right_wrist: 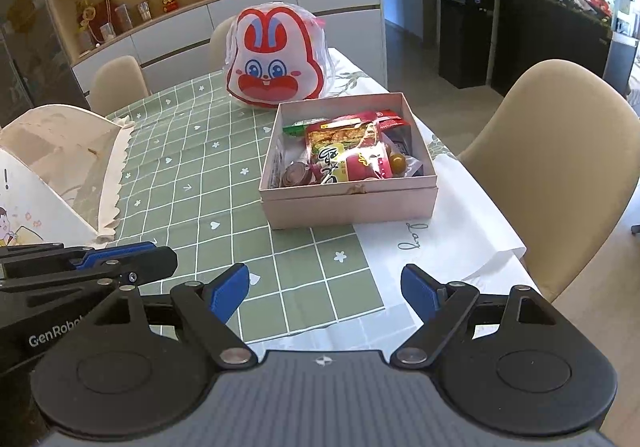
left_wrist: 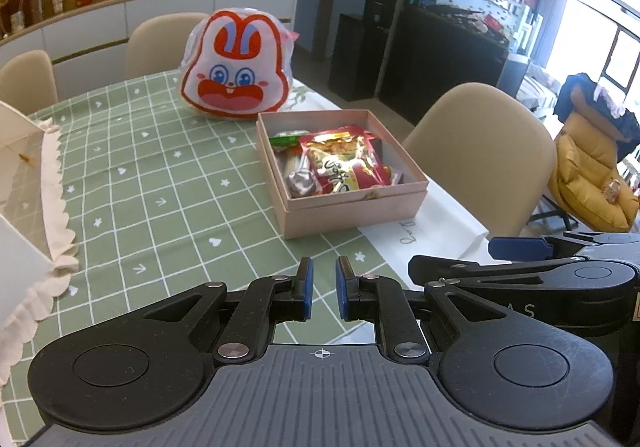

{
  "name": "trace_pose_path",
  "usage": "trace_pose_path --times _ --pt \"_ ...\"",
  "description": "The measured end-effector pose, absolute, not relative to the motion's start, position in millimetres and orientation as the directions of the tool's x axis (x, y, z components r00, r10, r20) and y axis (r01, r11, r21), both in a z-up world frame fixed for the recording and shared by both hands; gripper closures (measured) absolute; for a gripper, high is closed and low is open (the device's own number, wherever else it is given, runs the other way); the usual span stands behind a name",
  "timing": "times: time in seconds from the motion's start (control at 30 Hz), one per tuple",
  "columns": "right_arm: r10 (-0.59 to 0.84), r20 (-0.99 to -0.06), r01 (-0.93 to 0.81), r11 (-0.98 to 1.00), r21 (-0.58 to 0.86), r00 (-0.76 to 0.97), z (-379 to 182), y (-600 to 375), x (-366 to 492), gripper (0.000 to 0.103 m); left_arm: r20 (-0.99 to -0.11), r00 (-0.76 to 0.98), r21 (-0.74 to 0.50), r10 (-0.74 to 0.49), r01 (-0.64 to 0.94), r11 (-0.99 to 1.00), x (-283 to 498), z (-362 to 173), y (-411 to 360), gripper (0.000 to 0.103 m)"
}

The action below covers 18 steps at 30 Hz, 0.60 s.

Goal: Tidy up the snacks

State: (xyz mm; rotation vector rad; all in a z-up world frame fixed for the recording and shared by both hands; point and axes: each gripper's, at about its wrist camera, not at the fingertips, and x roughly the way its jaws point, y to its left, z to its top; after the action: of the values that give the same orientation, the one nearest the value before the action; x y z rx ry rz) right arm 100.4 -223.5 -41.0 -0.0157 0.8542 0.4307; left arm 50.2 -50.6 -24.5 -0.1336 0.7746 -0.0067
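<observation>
Over tablecloth (right_wrist: 224, 183): right claw (right_wrist: 325, 293) wide, seemingly empty.

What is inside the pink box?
The pink box holds snacks: a big red packet lies on top, a green-edged wrapper at the back, and a round foil-wrapped piece beside it. Whatever lies under the red packet is covered.

There is one pink box (right_wrist: 348, 203) in the middle of the frame. One big red snack bag (right_wrist: 346, 153) lies in it. One bunny bag (right_wrist: 274, 59) sits behind. Three tan chairs (right_wrist: 560, 167) show in the right wrist view. Two grippers, left gripper (left_wrist: 324, 289) and right gripper (right_wrist: 325, 291).
</observation>
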Motion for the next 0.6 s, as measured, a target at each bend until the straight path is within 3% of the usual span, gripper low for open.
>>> trace_pose_path --times 0.6 --pt "0.350 -0.735 -0.364 0.919 0.151 0.581 -40.2 -226.1 99.7 0.019 -0.699 0.712 -0.138 -0.072 -0.035 0.990 50.3 -24.4 -51.3 0.087"
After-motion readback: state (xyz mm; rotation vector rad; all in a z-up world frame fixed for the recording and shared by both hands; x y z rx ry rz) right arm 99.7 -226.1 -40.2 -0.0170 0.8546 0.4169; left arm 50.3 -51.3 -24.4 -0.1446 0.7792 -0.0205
